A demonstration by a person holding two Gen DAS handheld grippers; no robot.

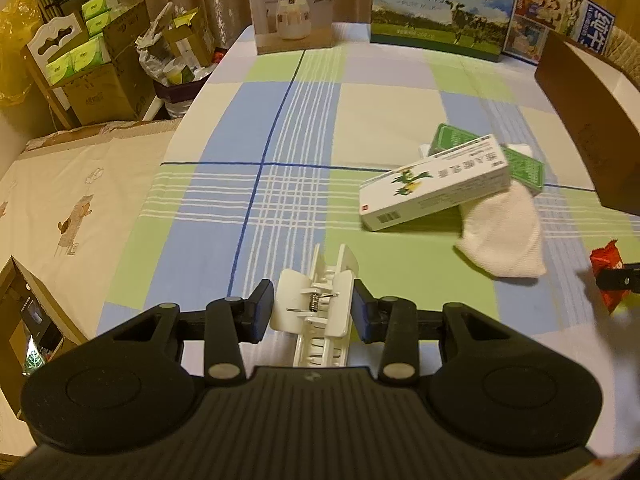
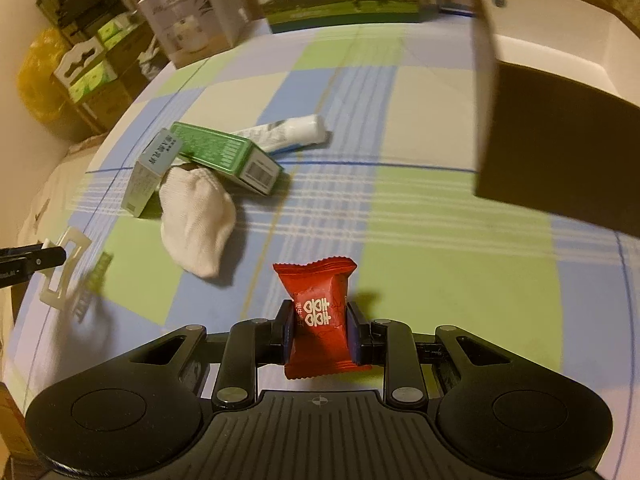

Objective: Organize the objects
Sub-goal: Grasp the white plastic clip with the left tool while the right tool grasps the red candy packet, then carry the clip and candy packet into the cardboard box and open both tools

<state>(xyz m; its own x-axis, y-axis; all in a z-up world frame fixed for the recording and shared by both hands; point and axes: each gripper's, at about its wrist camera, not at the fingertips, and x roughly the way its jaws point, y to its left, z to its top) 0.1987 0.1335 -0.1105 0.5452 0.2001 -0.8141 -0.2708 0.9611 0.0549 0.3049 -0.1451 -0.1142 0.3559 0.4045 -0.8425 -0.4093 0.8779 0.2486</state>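
Observation:
My left gripper (image 1: 313, 307) is shut on a white hair claw clip (image 1: 320, 304), held above the checked tablecloth. My right gripper (image 2: 319, 330) is shut on a red candy packet (image 2: 319, 312), also above the cloth. On the table lie a white medicine box (image 1: 434, 186), a green box (image 2: 228, 156), a white sock (image 2: 196, 220) and a white tube (image 2: 280, 132), piled together. A brown open box with a white inside (image 2: 560, 92) stands at the right. The clip and the left gripper show at the left edge of the right wrist view (image 2: 60, 272).
A humidifier box (image 1: 290, 4) and milk cartons (image 1: 440, 8) stand along the table's far edge. Cardboard boxes and bags (image 1: 100, 68) crowd the floor at the left, past the table edge. A cream mat (image 1: 72, 208) lies below at the left.

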